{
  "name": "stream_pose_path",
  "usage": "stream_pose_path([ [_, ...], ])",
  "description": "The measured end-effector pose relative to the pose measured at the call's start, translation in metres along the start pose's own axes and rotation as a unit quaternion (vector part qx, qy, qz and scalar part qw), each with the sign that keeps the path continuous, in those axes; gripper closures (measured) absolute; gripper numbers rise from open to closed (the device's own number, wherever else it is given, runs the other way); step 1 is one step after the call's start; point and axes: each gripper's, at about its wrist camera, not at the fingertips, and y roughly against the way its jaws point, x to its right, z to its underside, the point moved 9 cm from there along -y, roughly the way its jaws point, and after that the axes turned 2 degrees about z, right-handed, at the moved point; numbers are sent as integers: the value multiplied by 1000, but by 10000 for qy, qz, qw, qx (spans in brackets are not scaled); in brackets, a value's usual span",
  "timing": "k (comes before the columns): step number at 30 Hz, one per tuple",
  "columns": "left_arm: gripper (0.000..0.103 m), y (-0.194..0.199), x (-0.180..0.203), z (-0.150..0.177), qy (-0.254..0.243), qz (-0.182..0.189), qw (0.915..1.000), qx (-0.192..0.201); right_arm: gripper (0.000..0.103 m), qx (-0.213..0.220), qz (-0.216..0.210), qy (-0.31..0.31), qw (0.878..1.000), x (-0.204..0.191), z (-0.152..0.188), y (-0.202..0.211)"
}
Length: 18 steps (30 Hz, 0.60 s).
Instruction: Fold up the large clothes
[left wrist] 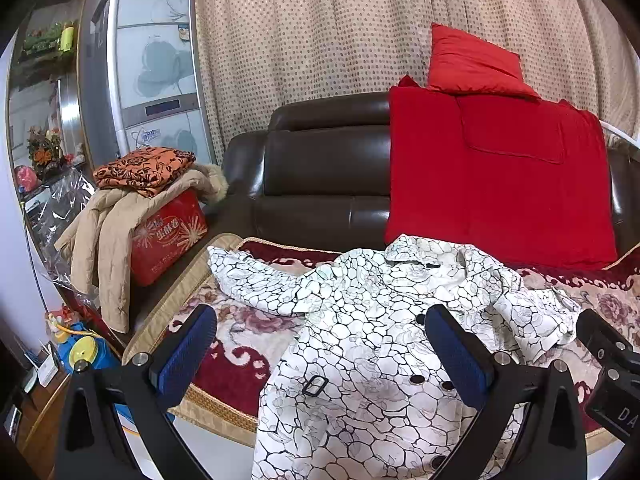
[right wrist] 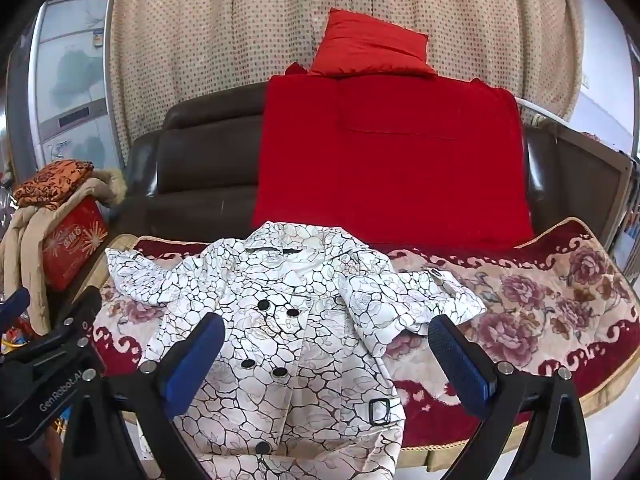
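A white coat with a black crackle print (left wrist: 360, 344) lies spread face up on the floral sofa cover (left wrist: 240, 344), collar toward the backrest, sleeves out to both sides, hem hanging over the front edge. It also shows in the right wrist view (right wrist: 288, 320). My left gripper (left wrist: 320, 344) is open and empty, hovering above the coat's lower left. My right gripper (right wrist: 328, 348) is open and empty, above the coat's lower right. Each gripper's body shows at the edge of the other's view.
A dark leather sofa (left wrist: 320, 168) carries a red blanket (left wrist: 500, 184) and a red pillow (left wrist: 472, 60). At the left a red box (left wrist: 168, 236) holds a beige jacket (left wrist: 108, 240) and folded orange cloth (left wrist: 144, 168). A fridge (left wrist: 152, 72) stands behind.
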Motion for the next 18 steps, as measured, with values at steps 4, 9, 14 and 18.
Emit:
stream_pose_path([
  [4, 0, -1, 0, 3, 7, 34, 10000, -13, 0, -40, -37, -49, 10000, 0, 1, 0],
  [9, 0, -5, 3, 6, -36, 50, 10000, -58, 0, -70, -43, 9, 10000, -4, 6, -3],
  [14, 0, -9, 3, 9, -35, 56, 9999, -103, 0, -139, -66, 45, 9999, -6, 7, -10],
  [18, 0, -12, 5, 10, -46, 62, 9999, -135, 0, -115, -83, 42, 9999, -6, 7, -14],
])
